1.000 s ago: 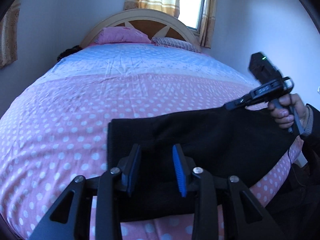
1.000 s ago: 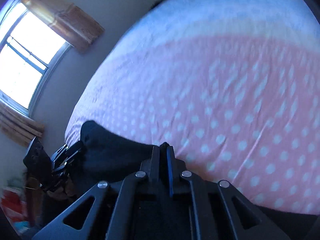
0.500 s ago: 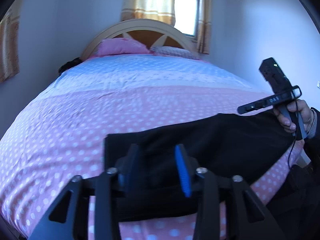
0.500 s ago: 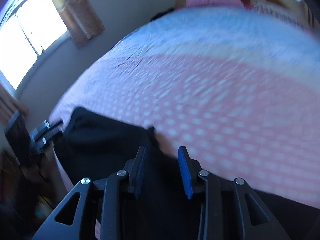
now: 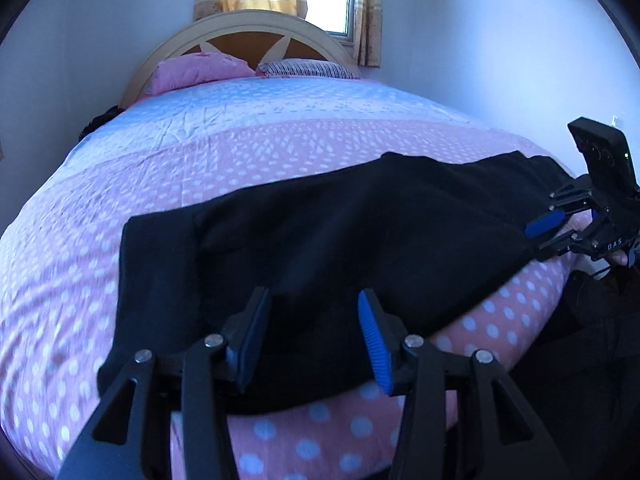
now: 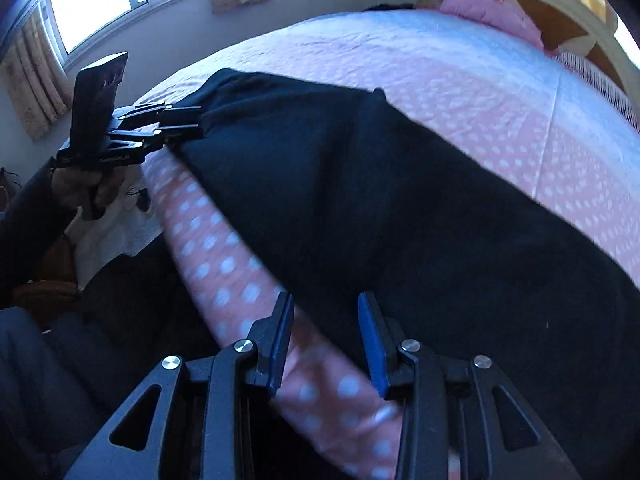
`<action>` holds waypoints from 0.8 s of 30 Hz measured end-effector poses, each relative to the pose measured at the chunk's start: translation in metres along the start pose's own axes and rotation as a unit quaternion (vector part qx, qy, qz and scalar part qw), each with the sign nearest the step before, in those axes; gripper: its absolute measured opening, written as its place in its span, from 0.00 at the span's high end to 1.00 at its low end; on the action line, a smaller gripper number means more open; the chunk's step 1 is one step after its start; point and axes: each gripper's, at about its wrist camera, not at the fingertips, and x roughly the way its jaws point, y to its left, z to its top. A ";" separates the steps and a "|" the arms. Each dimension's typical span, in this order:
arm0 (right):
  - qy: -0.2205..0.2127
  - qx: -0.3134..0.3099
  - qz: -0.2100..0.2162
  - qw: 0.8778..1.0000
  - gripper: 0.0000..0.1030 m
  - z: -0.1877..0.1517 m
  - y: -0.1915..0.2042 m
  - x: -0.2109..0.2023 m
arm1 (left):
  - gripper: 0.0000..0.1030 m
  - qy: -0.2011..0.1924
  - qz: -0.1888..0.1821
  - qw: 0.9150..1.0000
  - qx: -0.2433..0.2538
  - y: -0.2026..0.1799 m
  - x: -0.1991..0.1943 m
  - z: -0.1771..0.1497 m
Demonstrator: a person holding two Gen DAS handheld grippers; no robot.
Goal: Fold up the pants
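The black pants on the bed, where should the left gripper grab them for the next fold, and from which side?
Probably the near corner of the black pants at their left end. They lie flat in a long strip across the bedspread, so only edges offer a pinchable lip. Bring the open left gripper in low from the foot of the bed, one finger slipping under the hem. The right gripper is open too.
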 end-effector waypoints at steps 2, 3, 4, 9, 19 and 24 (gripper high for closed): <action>-0.013 -0.001 -0.015 1.000 0.65 0.001 -0.001 -0.005 | 0.53 -0.002 0.003 1.000 -0.001 -0.001 -0.005 -0.001; -0.030 0.007 -0.018 0.999 0.65 0.002 -0.004 -0.009 | 0.52 -0.008 0.005 1.000 -0.011 0.001 -0.007 0.001; -0.037 0.010 -0.017 0.999 0.64 0.002 -0.005 -0.010 | 0.51 -0.014 0.010 1.000 -0.023 0.003 -0.008 0.005; -0.029 0.002 -0.028 0.999 0.61 -0.008 -0.005 -0.004 | 0.45 -0.048 0.008 0.999 -0.021 -0.011 -0.018 0.028; -0.144 0.219 -0.120 0.958 0.61 -0.087 -0.122 -0.139 | 0.45 -0.030 -0.086 0.992 0.086 -0.125 0.025 0.068; -0.182 0.426 -0.187 0.866 0.61 -0.190 -0.211 -0.211 | 0.45 -0.024 -0.137 0.982 0.125 -0.180 0.044 0.078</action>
